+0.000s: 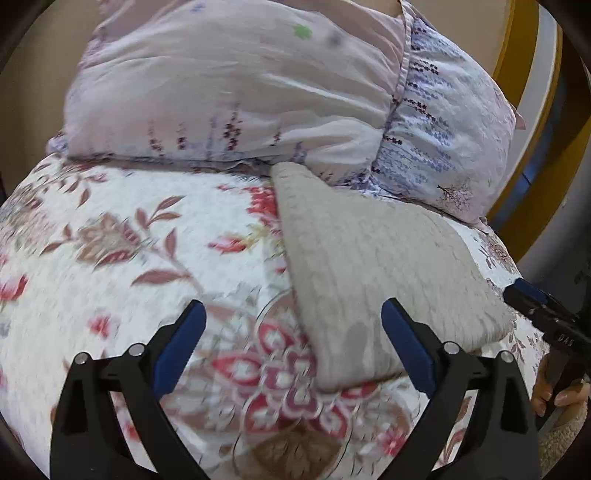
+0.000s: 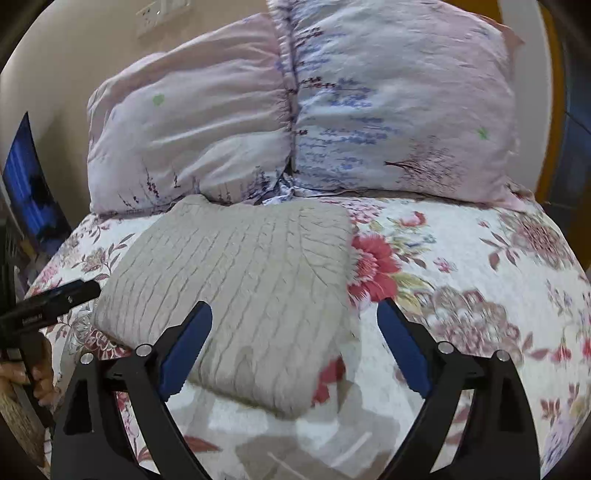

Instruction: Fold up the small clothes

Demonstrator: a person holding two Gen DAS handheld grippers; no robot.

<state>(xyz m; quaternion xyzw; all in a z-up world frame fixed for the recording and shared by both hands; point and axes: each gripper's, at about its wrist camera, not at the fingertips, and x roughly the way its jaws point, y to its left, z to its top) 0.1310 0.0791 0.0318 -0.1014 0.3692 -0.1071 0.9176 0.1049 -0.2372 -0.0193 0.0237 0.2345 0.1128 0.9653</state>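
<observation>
A grey ribbed knit garment [image 1: 373, 266] lies folded in a compact rectangle on the floral bedspread [image 1: 122, 266]; in the right wrist view it [image 2: 240, 288] sits in the middle, its near edge by my fingers. My left gripper [image 1: 293, 314] is open and empty, just above the garment's near left corner. My right gripper [image 2: 295, 314] is open and empty, over the garment's near right edge. The right gripper shows at the left wrist view's right edge [image 1: 543, 314], and the left gripper at the right wrist view's left edge [image 2: 55, 299].
Two lilac floral pillows [image 2: 295, 122] stand against the wall behind the garment. The bedspread [image 2: 461, 295] extends to the right. A wall switch plate [image 2: 159, 14] is at the top left, a blue panel [image 2: 26, 192] at the far left.
</observation>
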